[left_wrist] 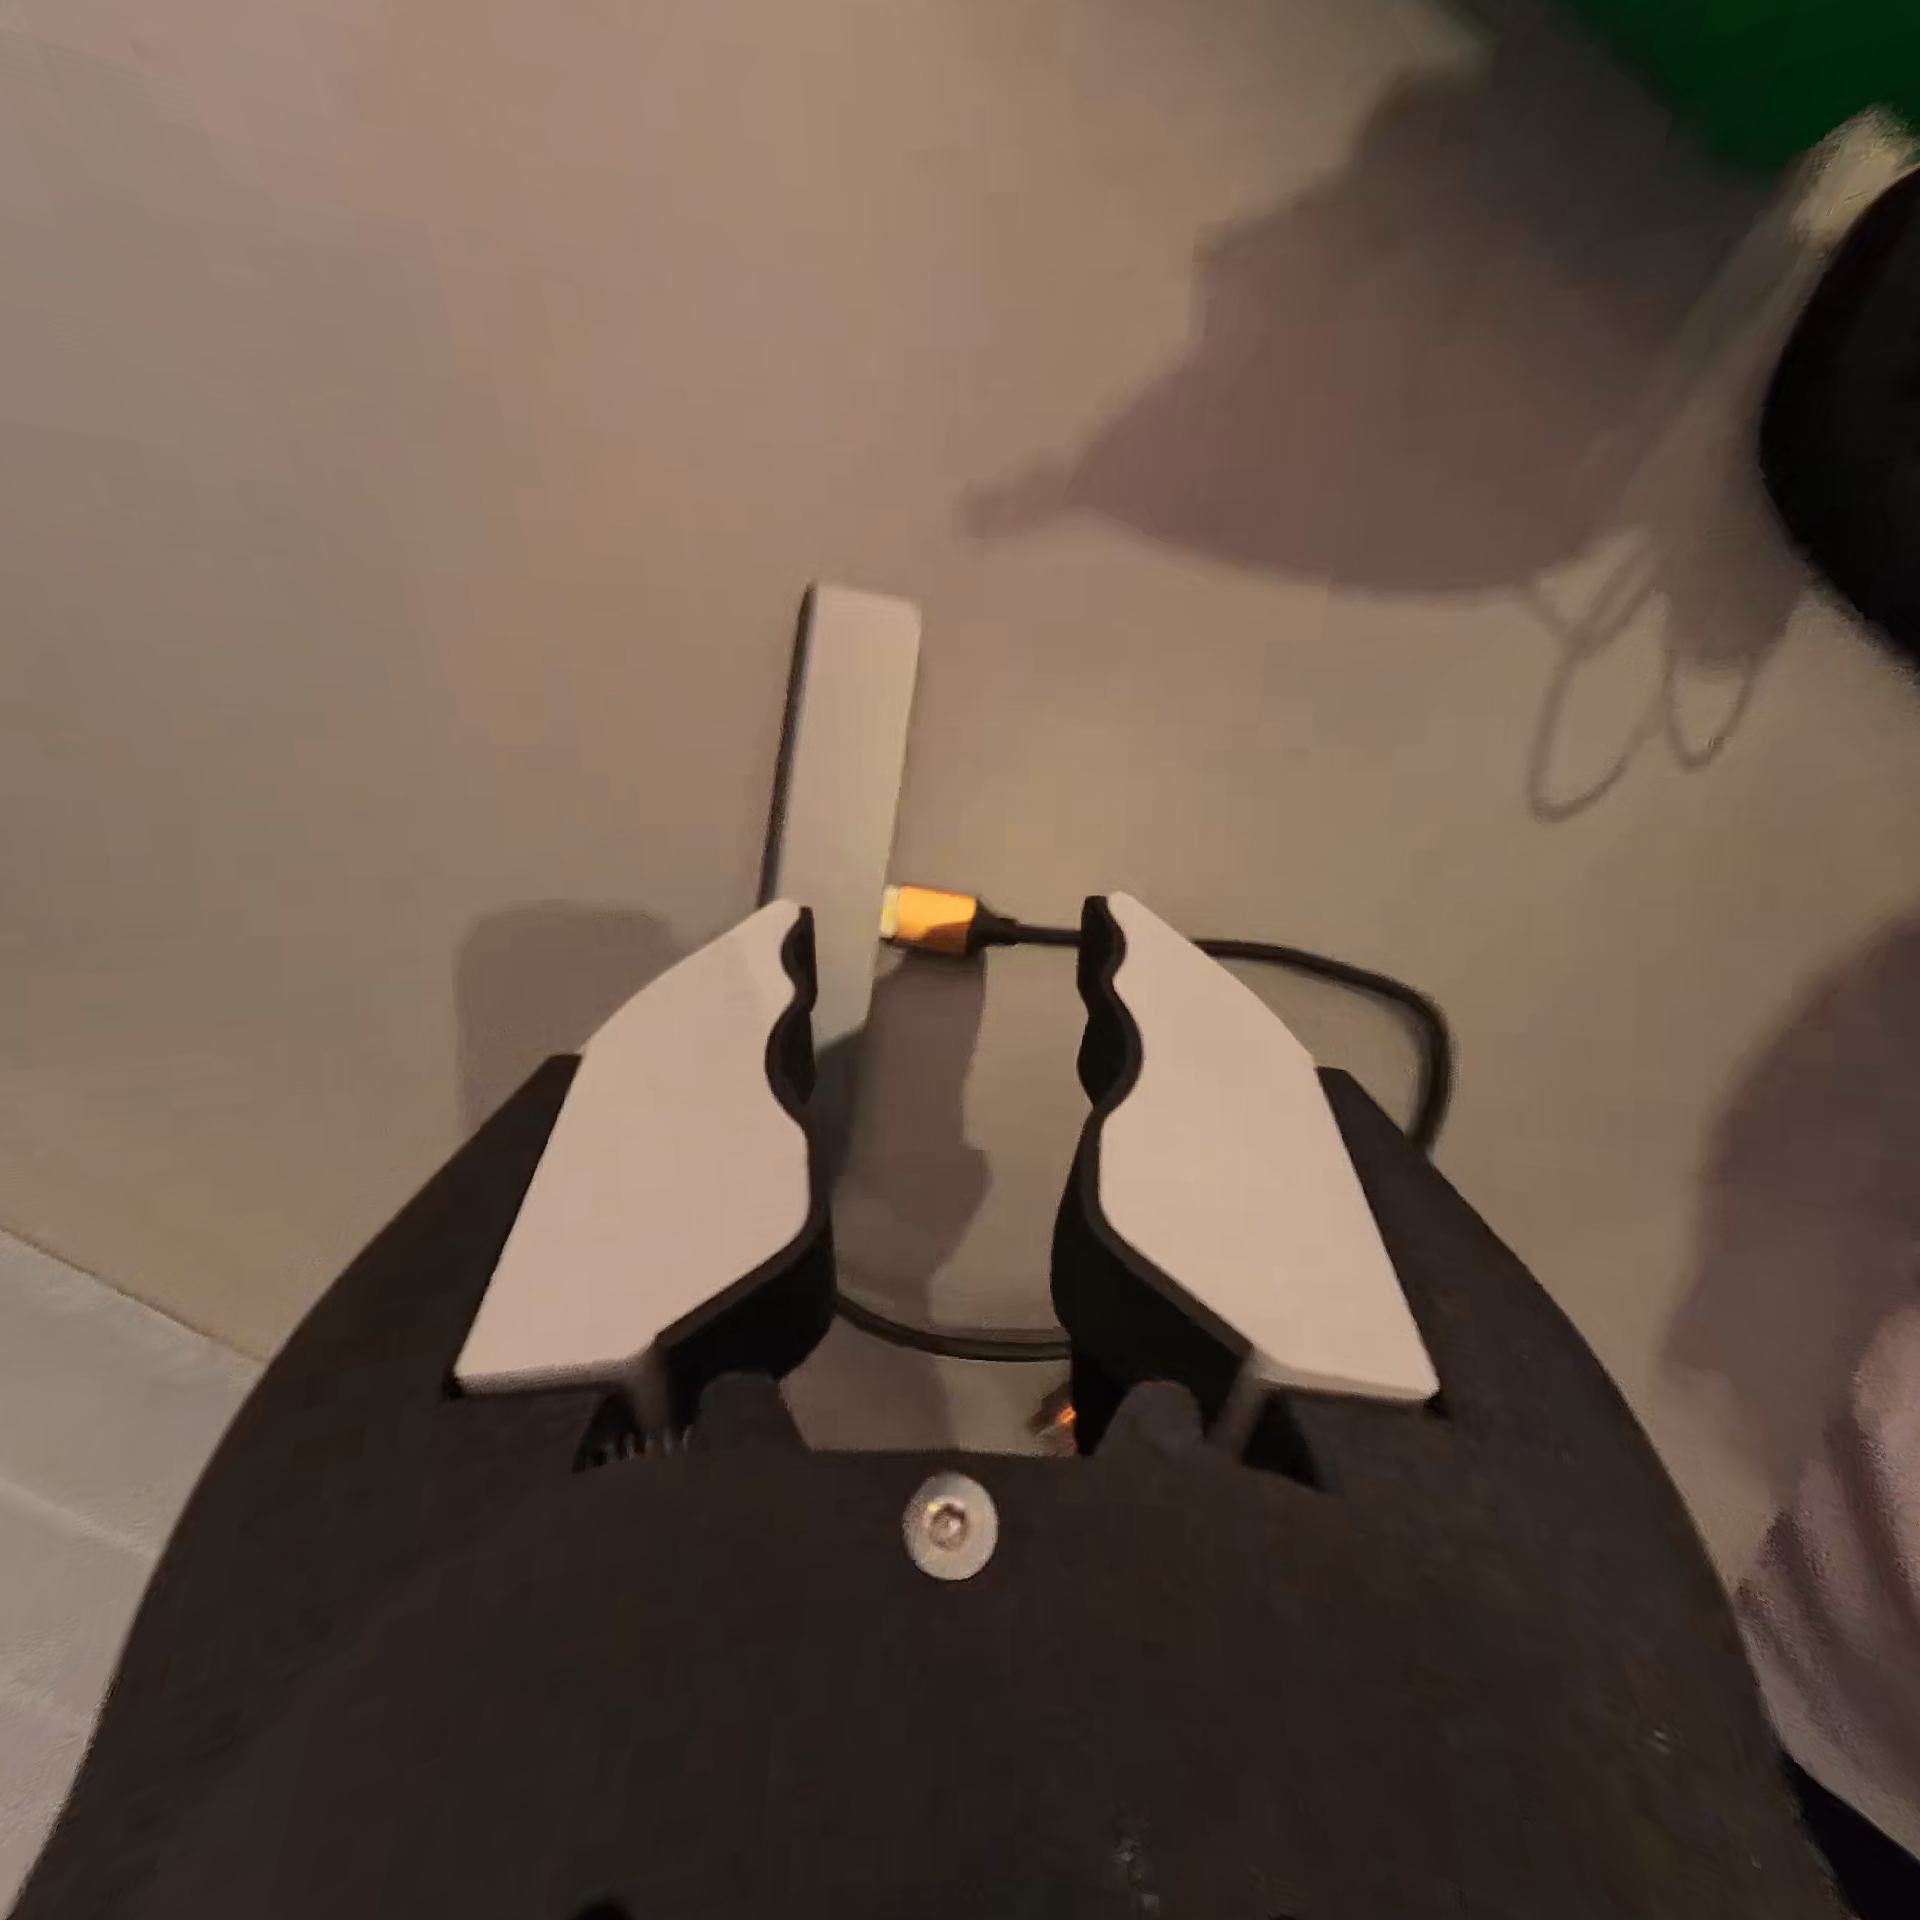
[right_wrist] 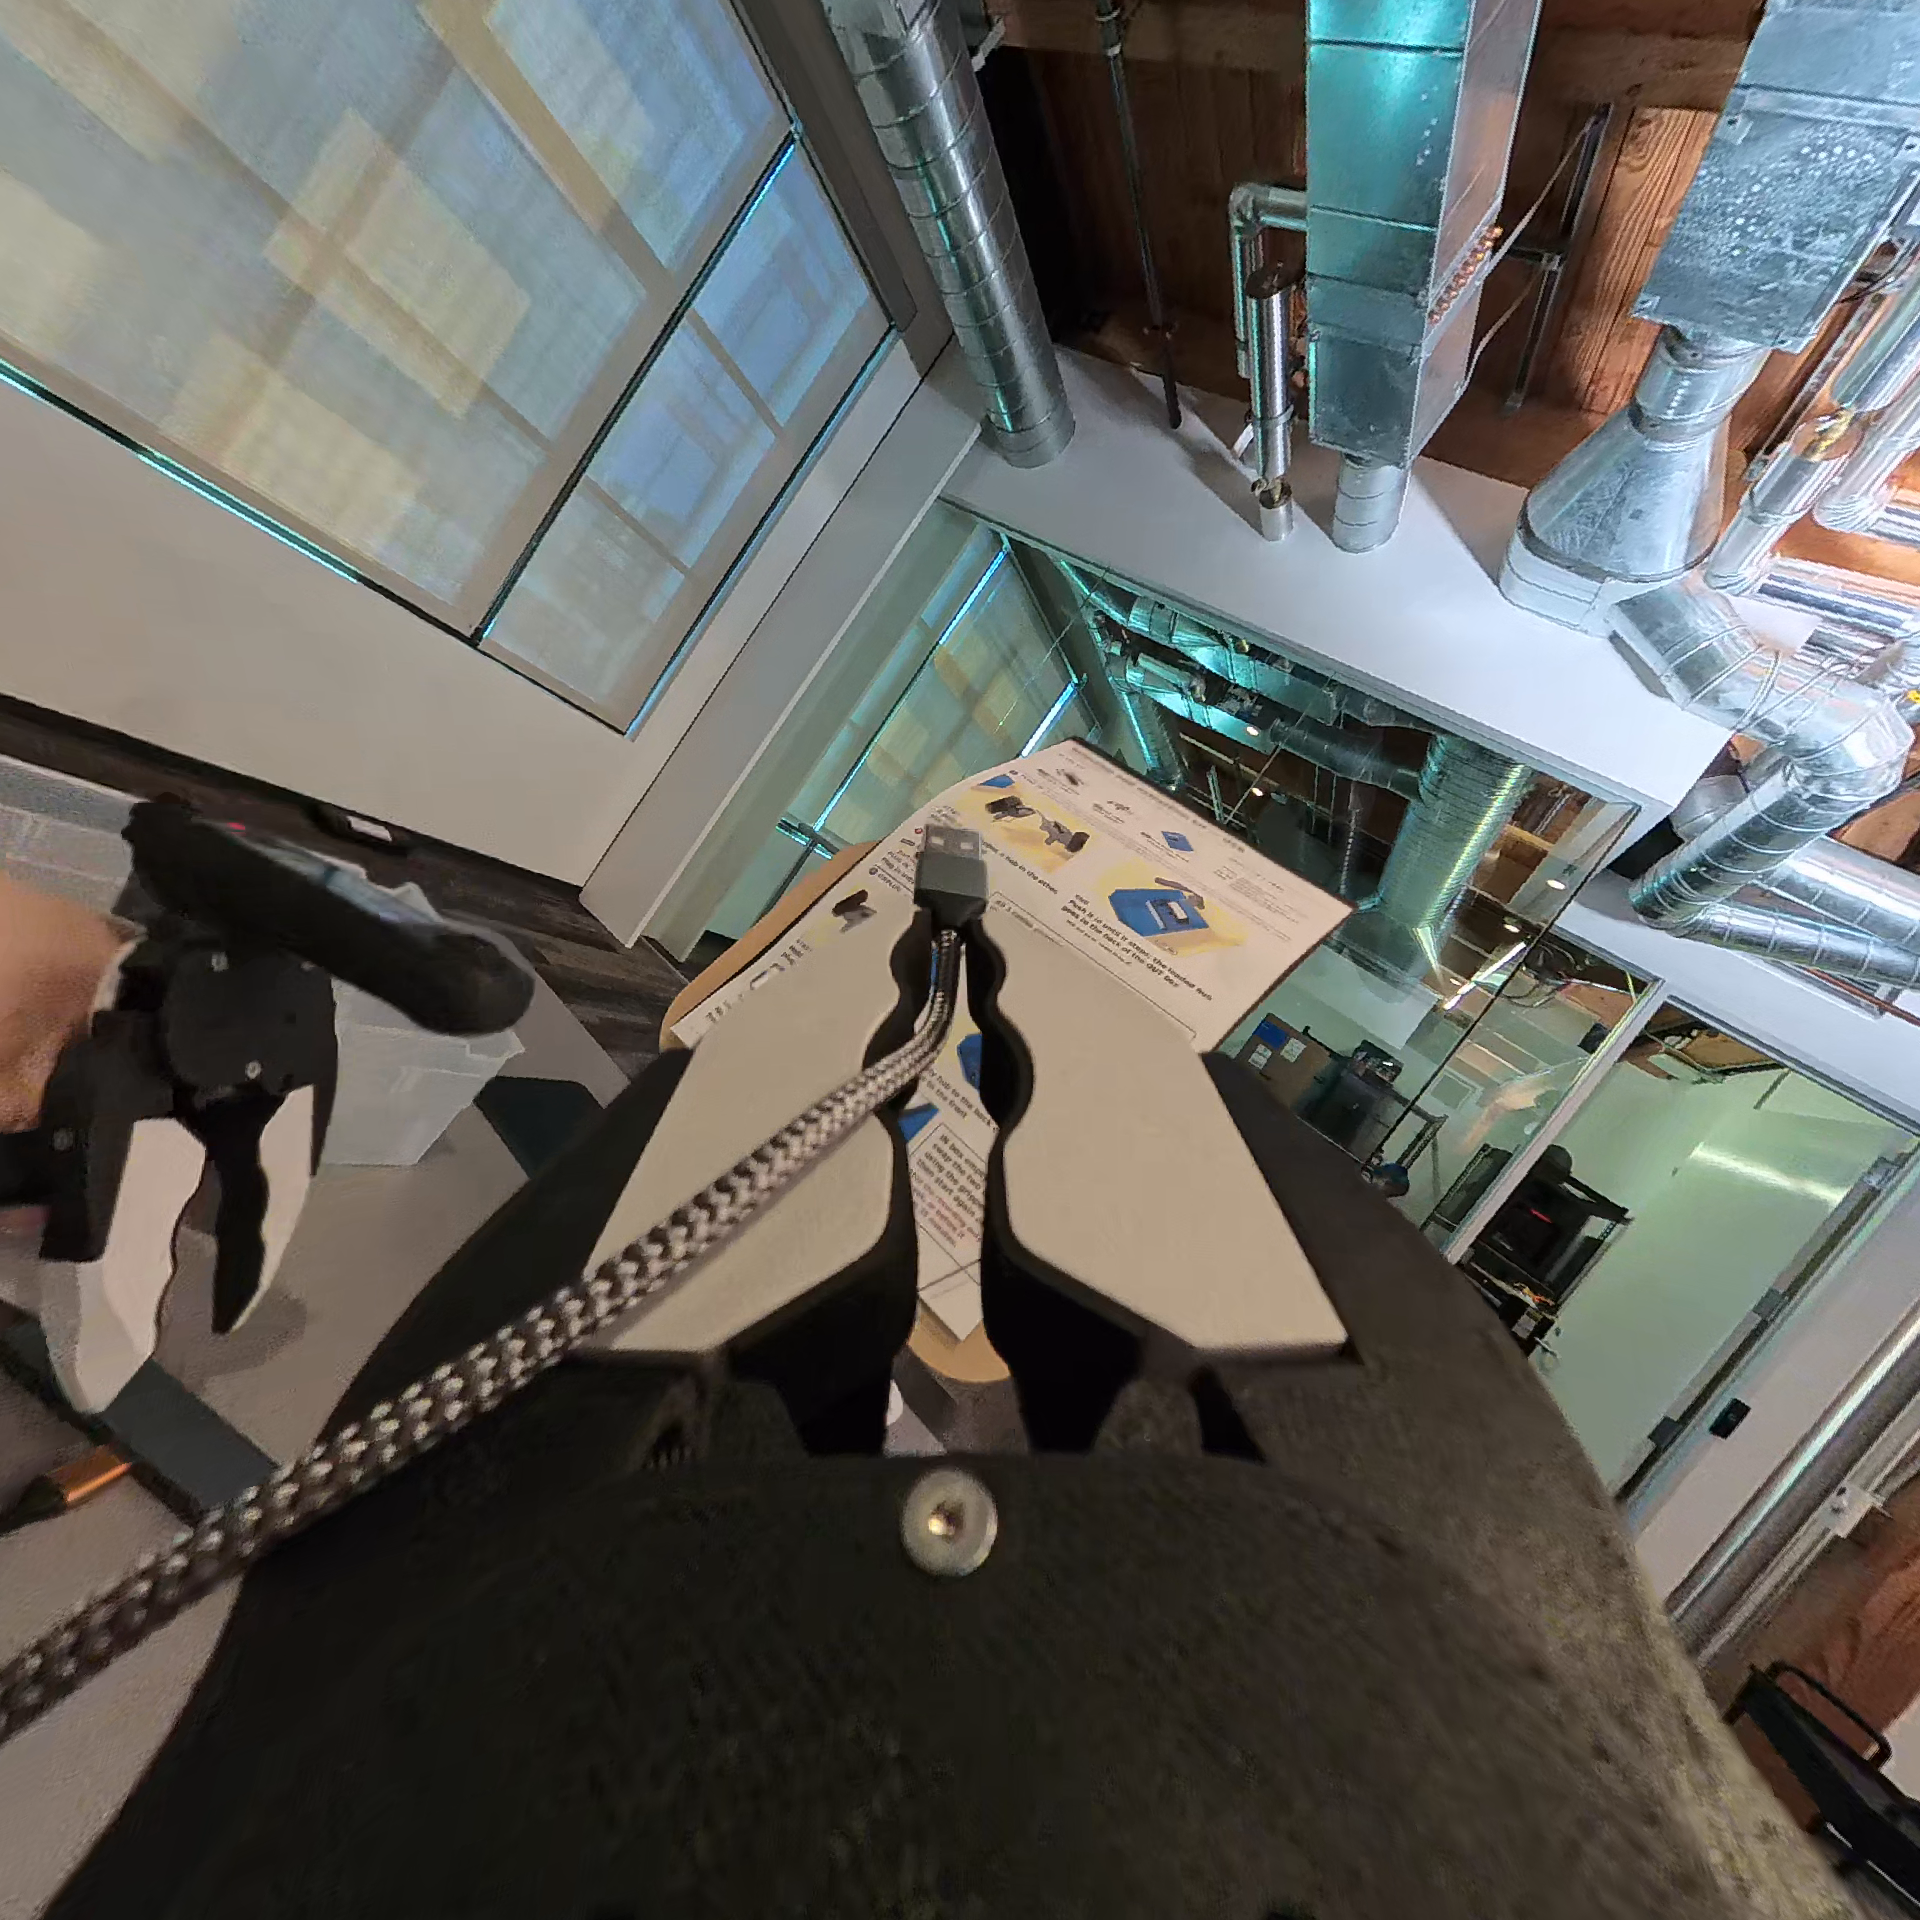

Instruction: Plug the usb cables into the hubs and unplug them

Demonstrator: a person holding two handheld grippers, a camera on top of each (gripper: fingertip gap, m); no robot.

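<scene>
Grey desk (left_wrist: 312, 520) beneath our spread-open left tongs (left_wrist: 945, 914); right tongs (right_wrist: 954, 940) clench a braided cable (right_wrist: 727, 1174) toward ceiling ducts (right_wrist: 966, 229).

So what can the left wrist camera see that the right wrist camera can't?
Only the left wrist view shows the white hub lying on the table, with the gold-tipped plug of a black cable at its side, and the open left gripper just in front of them.

Only the right wrist view shows the right gripper shut on a braided cable, its grey plug poking up, plus windows and ceiling ducts.

Both show the left gripper, seen from the side in the right wrist view.
</scene>
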